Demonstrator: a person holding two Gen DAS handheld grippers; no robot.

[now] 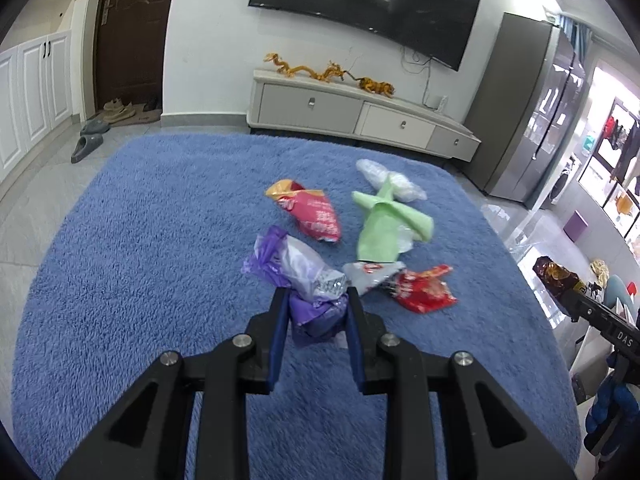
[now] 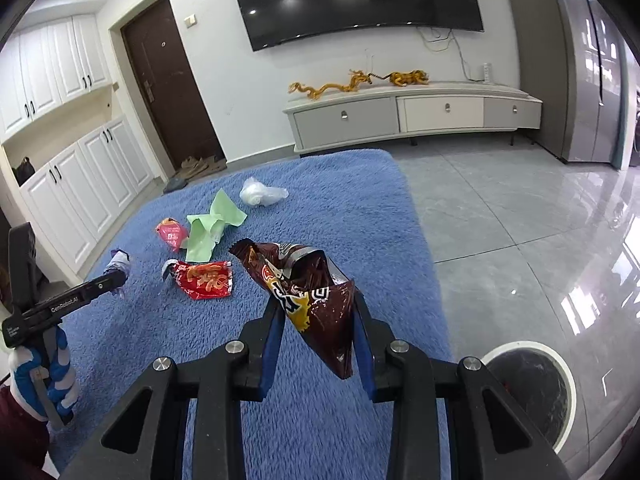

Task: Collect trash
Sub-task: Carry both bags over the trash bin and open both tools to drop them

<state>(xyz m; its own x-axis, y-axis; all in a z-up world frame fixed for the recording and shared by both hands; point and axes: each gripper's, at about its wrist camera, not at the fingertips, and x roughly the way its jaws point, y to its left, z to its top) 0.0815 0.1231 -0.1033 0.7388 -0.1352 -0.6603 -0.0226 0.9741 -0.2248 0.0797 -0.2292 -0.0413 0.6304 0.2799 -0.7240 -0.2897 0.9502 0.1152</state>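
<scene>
The left gripper (image 1: 318, 300) pinches a purple bag (image 1: 296, 276), its lower part hidden; the right gripper (image 2: 316, 312) pinches a brown wrapper (image 2: 316, 300).

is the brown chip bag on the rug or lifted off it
Lifted: the brown chip bag hangs clamped in the right gripper, above the blue rug.

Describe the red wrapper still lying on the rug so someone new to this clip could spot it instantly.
Start at the shaggy blue rug below the wall-mounted television. In the litter near its middle, the flat, crinkled red foil snack wrapper lies nearest the camera, just in front of the pale green paper sheet. Unlike the smaller pink snack packet behind it, it is bright red with large orange lettering.
</scene>
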